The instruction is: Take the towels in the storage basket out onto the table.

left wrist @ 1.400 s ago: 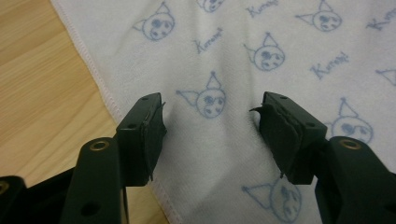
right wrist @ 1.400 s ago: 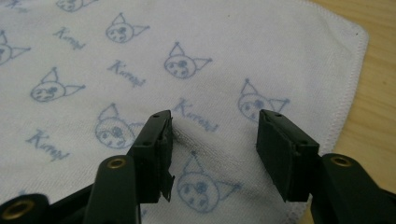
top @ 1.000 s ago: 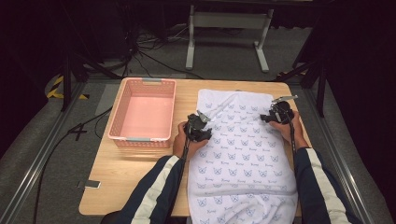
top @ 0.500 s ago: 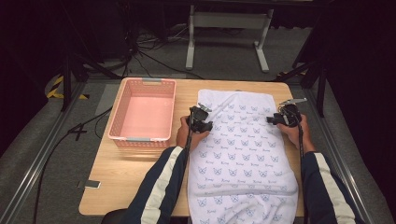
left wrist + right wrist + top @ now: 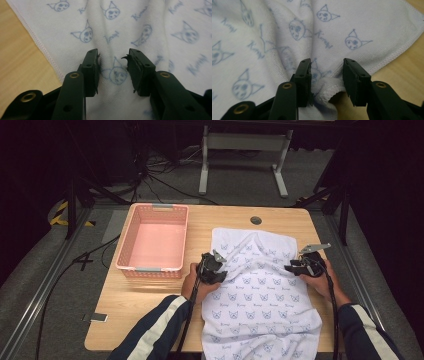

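I have both claws down on the white towel [image 5: 260, 290] with the blue cat print. It lies spread over the right half of the wooden worktop [image 5: 150, 315], its near end hanging over the near edge between my sleeves, its far end stopping short of the small round hole in the board.

My left claw [image 5: 216, 265] sits at the towel's left border, about halfway along its length. In the left gripper view the jaws have just been closing — they stand partly apart, flat cloth with a cat face between them, and the pads are not yet pressing on it. The stitched hem runs just to their left, with bare wood beyond.

My right claw [image 5: 296, 267] is at the towel's right border, level with the other. Its jaws have also just been closing and are still part-way open. In the right gripper view a rolled fold of the hem [image 5: 328, 91] bulges up between them, touching the left pad; the right pad stands clear of it.

The pink basket [image 5: 131, 251] stands on the left of the worktop, just beside the towel's far-left corner.
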`<state>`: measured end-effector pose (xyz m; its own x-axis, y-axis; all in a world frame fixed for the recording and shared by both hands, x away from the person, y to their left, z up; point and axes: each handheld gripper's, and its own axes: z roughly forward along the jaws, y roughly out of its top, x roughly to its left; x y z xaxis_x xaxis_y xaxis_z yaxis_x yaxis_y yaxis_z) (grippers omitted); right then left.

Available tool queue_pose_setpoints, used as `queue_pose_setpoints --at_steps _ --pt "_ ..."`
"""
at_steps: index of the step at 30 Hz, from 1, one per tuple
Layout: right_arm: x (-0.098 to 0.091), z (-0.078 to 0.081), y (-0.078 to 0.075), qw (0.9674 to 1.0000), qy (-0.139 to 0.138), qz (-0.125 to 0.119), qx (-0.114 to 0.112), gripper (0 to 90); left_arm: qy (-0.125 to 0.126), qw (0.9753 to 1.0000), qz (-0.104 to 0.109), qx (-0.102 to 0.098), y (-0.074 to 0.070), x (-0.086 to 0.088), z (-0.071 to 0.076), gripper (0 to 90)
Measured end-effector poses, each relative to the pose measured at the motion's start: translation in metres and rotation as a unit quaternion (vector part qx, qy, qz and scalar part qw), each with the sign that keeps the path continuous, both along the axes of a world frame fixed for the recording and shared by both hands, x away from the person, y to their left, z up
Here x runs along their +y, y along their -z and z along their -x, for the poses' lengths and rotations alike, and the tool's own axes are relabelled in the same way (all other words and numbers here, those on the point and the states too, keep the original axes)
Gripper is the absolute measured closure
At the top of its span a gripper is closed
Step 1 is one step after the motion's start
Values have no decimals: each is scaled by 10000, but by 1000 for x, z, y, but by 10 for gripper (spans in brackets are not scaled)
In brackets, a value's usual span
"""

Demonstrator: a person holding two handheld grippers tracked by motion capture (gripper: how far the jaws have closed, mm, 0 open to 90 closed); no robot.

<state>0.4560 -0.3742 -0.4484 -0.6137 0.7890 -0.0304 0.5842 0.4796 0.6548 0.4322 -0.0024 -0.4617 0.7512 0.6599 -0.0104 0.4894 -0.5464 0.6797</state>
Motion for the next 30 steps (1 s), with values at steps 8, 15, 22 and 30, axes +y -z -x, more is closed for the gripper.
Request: queue_pose_setpoints --at_steps 8,15,22,30 --pt "-6 52 -5 9990 -298 209 277 592 485 9985 -90 231 -5 8 41 571" --pt "-19 42 -22 9999 -1 -56 -99 527 -39 9994 352 44 -16 0 2 356" --pt "-30 -18 -22 9966 758 -136 -278 429 -657 9976 210 12 -16 -23 -62 329" --pt "-34 -49 1 9941 1077 -141 15 382 -1175 9930 114 33 2 -26 -89 300"
